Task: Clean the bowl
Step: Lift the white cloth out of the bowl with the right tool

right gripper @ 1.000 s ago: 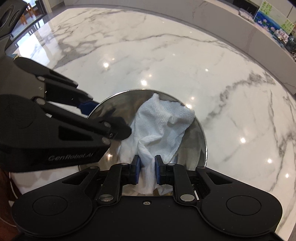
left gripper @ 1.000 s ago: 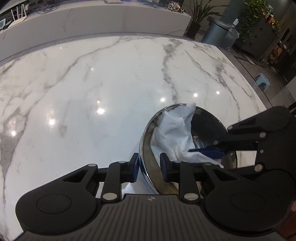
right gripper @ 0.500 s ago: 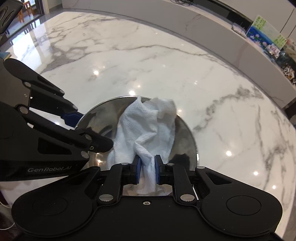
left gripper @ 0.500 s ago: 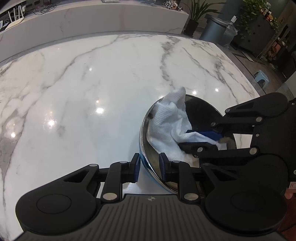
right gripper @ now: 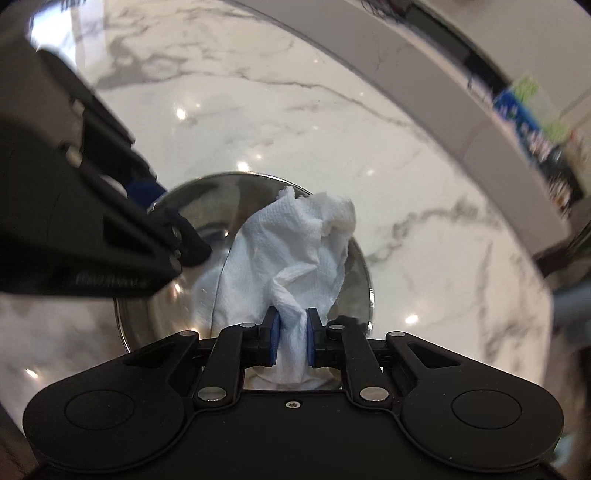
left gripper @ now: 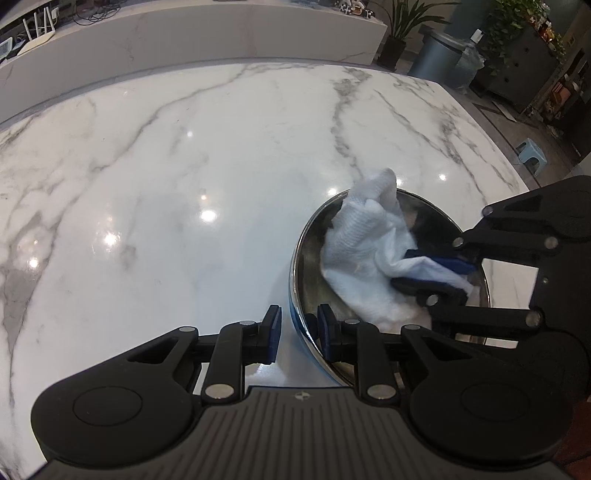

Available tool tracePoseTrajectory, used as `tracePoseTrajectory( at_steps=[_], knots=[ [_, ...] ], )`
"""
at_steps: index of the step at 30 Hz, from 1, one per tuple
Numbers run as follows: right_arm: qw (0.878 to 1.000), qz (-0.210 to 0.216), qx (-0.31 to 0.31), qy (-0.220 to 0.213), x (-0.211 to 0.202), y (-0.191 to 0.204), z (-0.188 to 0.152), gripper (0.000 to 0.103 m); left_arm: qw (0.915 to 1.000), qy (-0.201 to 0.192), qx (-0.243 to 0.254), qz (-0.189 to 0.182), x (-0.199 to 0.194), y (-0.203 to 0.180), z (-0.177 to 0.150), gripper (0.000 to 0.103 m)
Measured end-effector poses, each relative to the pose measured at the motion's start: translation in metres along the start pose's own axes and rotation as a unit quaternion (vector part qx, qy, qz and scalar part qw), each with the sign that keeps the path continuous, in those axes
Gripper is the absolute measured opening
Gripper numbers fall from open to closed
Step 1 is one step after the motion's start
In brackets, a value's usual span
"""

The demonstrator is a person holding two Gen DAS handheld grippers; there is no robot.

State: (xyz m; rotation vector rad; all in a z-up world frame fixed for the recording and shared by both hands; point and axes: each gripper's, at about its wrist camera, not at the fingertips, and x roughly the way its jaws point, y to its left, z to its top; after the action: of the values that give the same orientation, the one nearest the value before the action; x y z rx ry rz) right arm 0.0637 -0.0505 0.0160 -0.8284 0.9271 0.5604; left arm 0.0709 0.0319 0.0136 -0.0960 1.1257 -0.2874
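Observation:
A shiny steel bowl point(left gripper: 308, 254) point(right gripper: 207, 203) sits on the white marble counter point(left gripper: 184, 166). My left gripper point(left gripper: 297, 332) is shut on the bowl's near rim, one pad outside and one inside; it also shows at the left of the right wrist view point(right gripper: 162, 218). My right gripper point(right gripper: 290, 334) is shut on a crumpled white paper towel point(right gripper: 295, 251) that lies against the bowl's inner wall. In the left wrist view the towel point(left gripper: 365, 251) fills the bowl's left side and the right gripper point(left gripper: 436, 275) reaches in from the right.
A raised marble ledge point(left gripper: 184, 33) runs along the counter's far side. A grey bin point(left gripper: 439, 55) and potted plants point(left gripper: 402, 22) stand beyond the far right corner. A small blue stool point(left gripper: 530, 147) is on the floor at the right.
The right gripper has swept the towel round inside the bowl, its loose end now bunched higher against the far wall. The right wrist view is blurred by motion. The left gripper keeps its hold on the rim.

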Motion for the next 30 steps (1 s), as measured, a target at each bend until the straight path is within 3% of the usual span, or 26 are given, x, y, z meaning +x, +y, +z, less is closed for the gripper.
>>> tracePoseTrajectory(
  at_steps=[10,22,30],
  knots=[
    [1.0,-0.02,0.005,-0.012,-0.011,-0.004,-0.003,0.008,1.0,-0.002,-0.007,0.003,0.0,0.003,0.0,0.02],
    [0.997,-0.044,0.04,-0.056,-0.037,-0.019,-0.004,0.007,0.9999,-0.005,-0.007,0.01,-0.002,0.002,0.002,0.02],
    [0.995,-0.055,0.063,-0.056,-0.04,-0.037,-0.009,0.007,0.9999,-0.009,-0.008,0.011,-0.002,0.002,0.001,0.02]
  ],
)
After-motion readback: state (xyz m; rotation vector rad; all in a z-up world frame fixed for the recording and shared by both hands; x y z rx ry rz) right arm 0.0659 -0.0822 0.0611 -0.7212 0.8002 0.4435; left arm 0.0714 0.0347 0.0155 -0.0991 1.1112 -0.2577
